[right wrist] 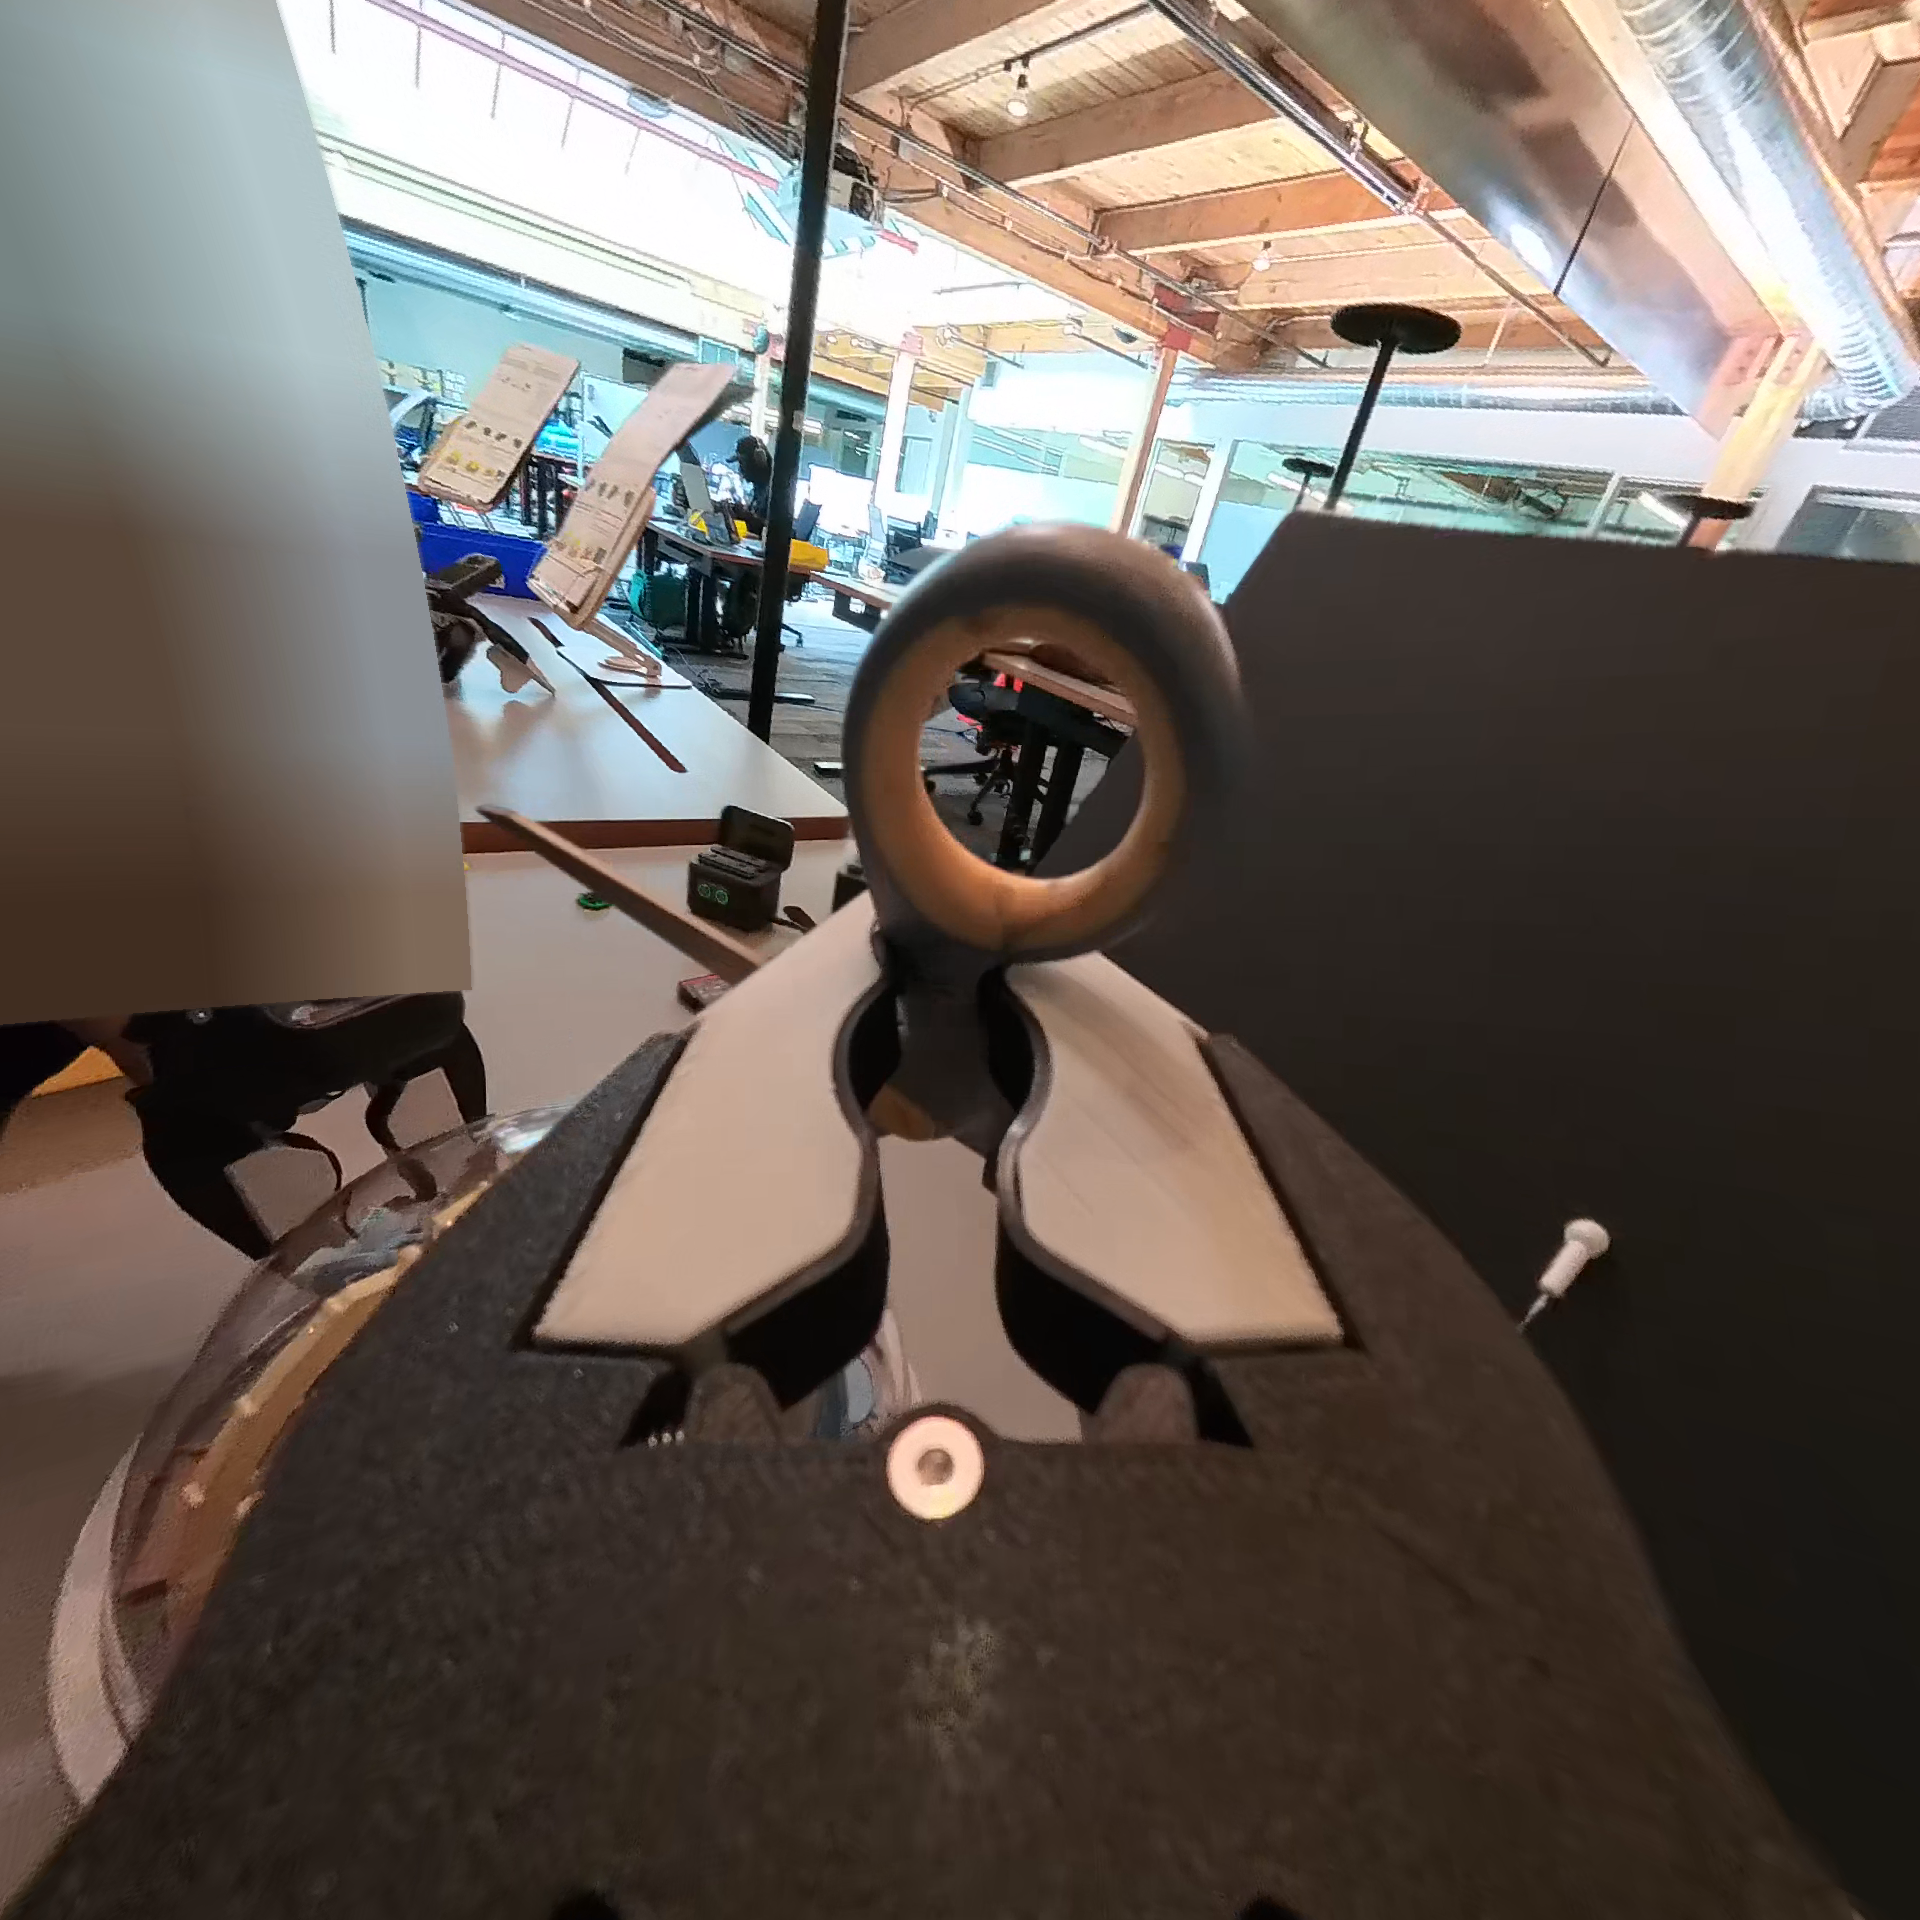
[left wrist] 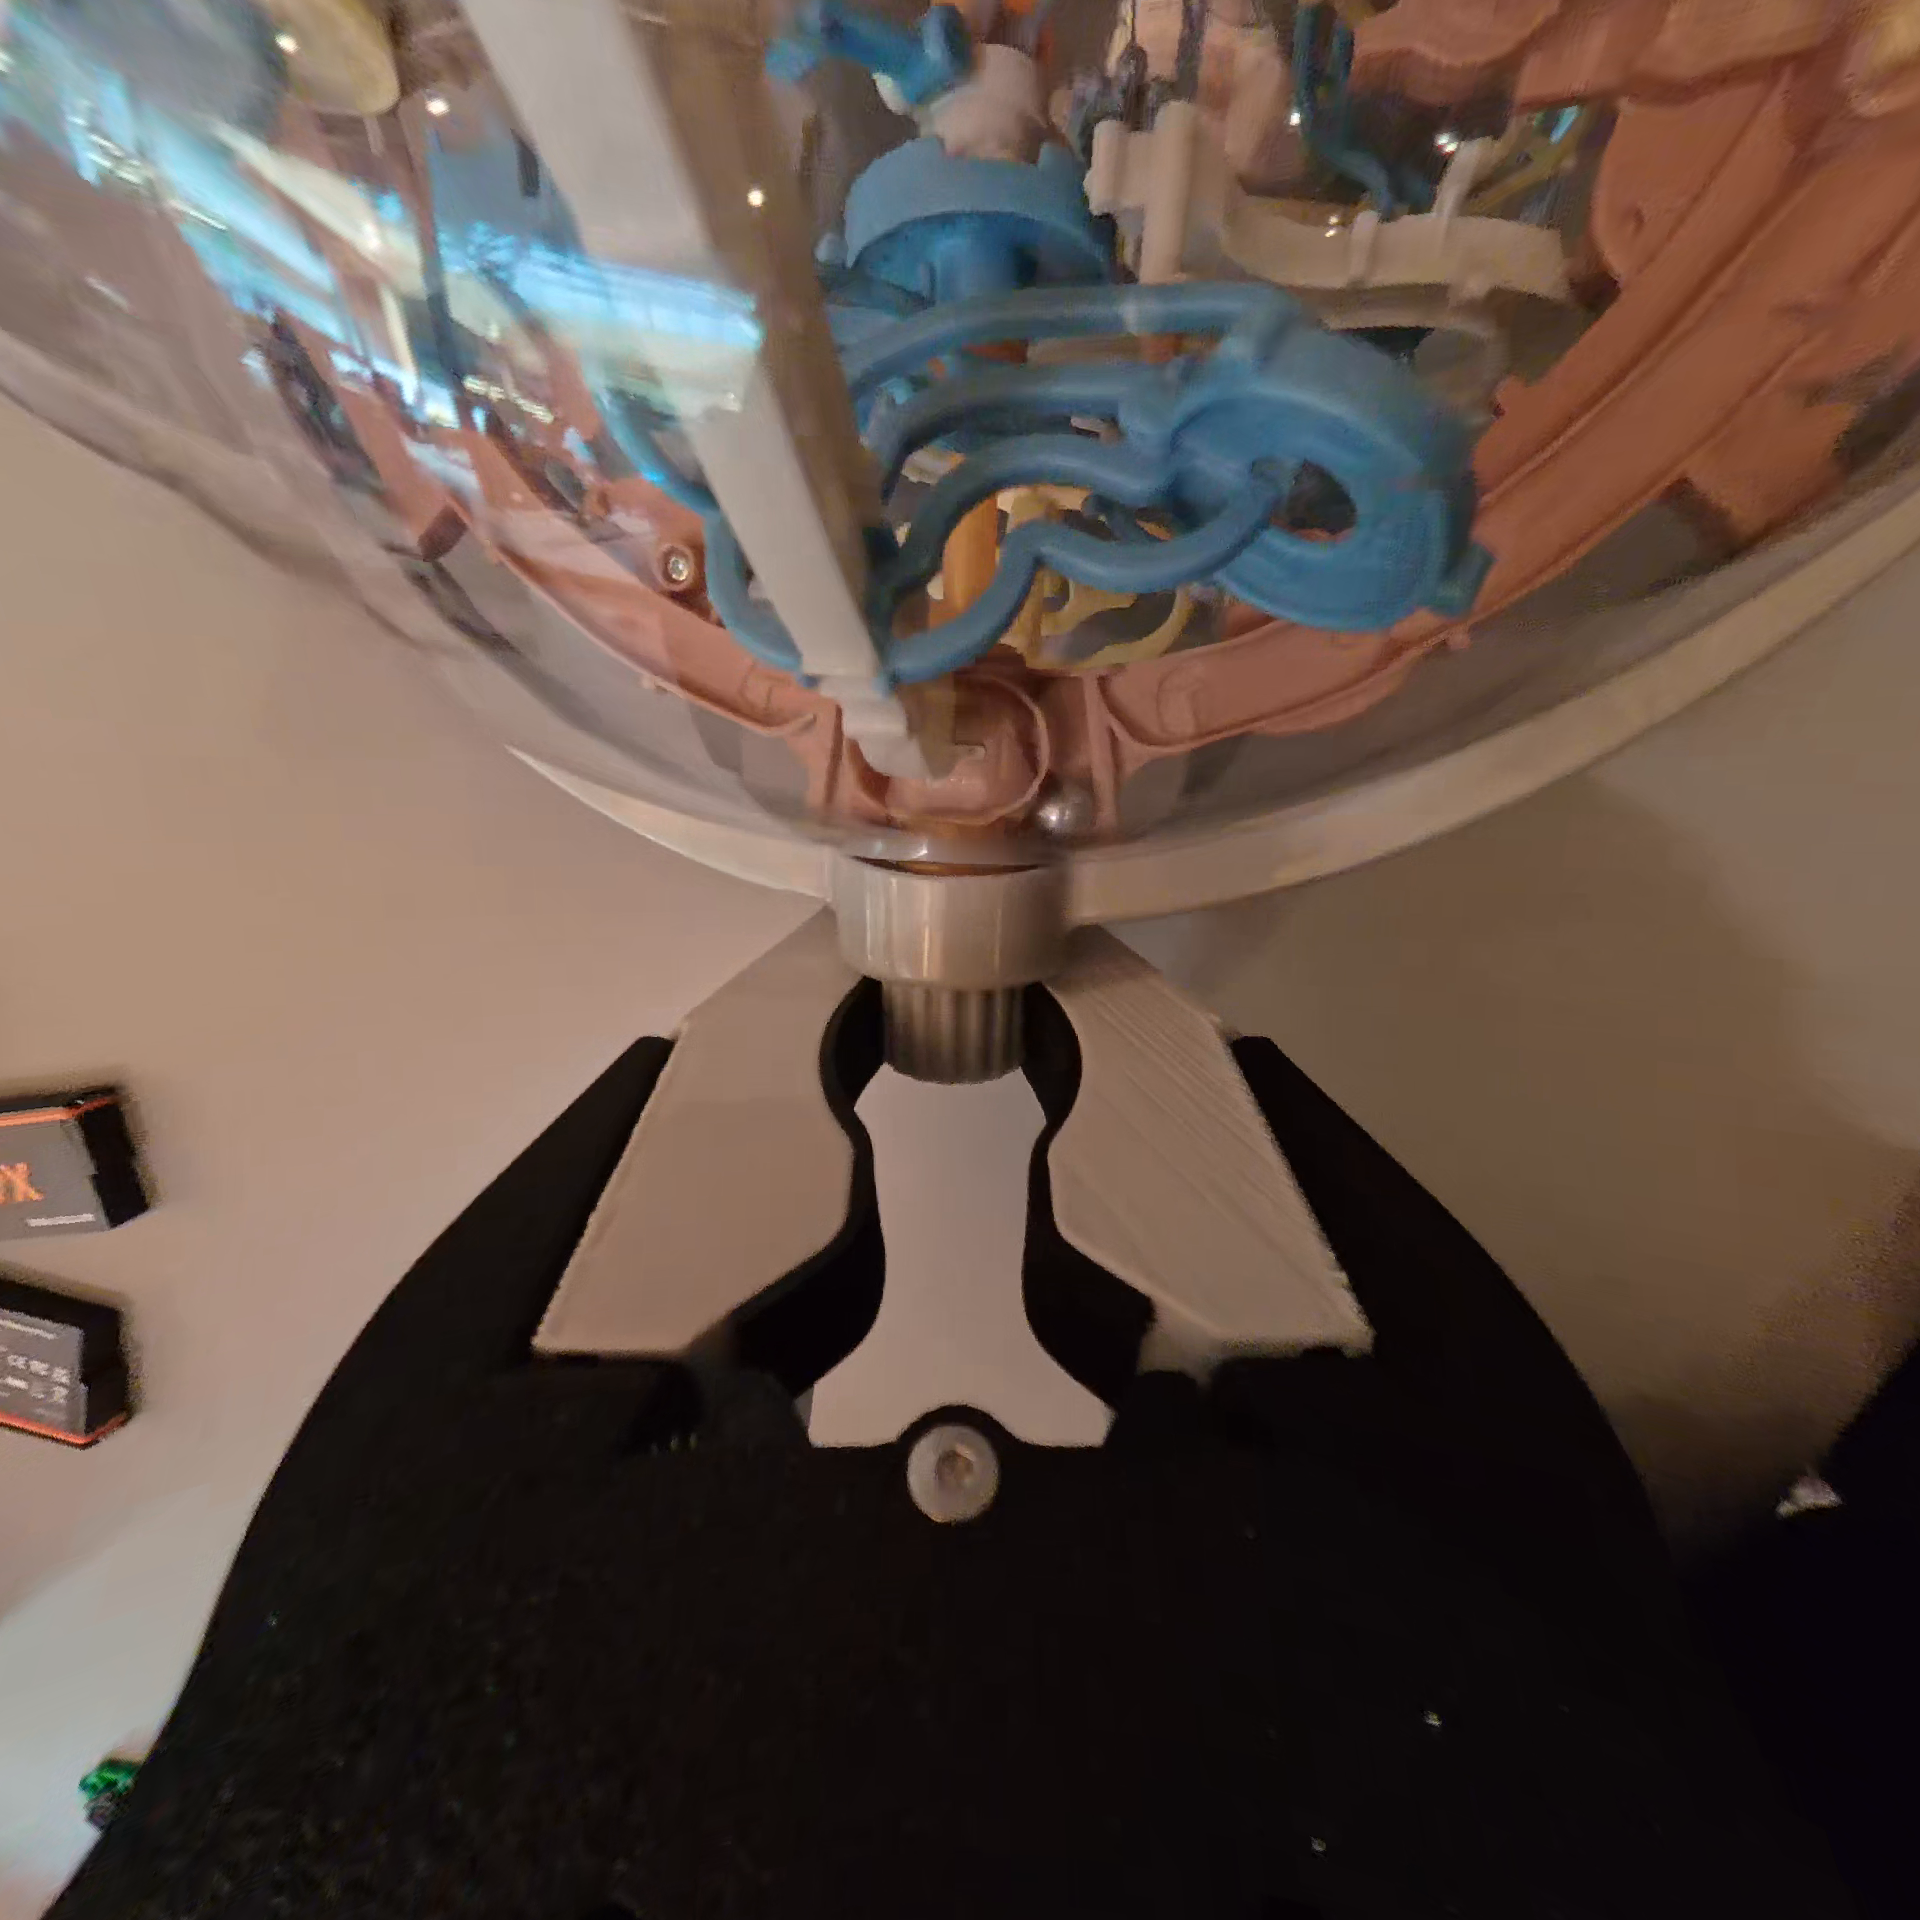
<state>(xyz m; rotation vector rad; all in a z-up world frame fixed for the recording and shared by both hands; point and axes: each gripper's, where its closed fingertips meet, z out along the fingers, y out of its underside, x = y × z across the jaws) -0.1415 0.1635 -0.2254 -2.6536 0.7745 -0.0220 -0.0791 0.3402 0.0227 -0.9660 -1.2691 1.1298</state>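
between the pale fingers of the left claw sits a ribbed metal knob, gripped at the bottom of a clear maze globe with blue and pink tracks; a small steel ball rests near its base. two dark boxes lie on the white counter. the right claw is closed around a grey ring handle, above the globe's rim.

Glossy clear-plastic sphere — ribbed metal knob, matt ring.

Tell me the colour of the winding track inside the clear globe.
Blue: the winding track inside the clear globe shows best in the left wrist view.
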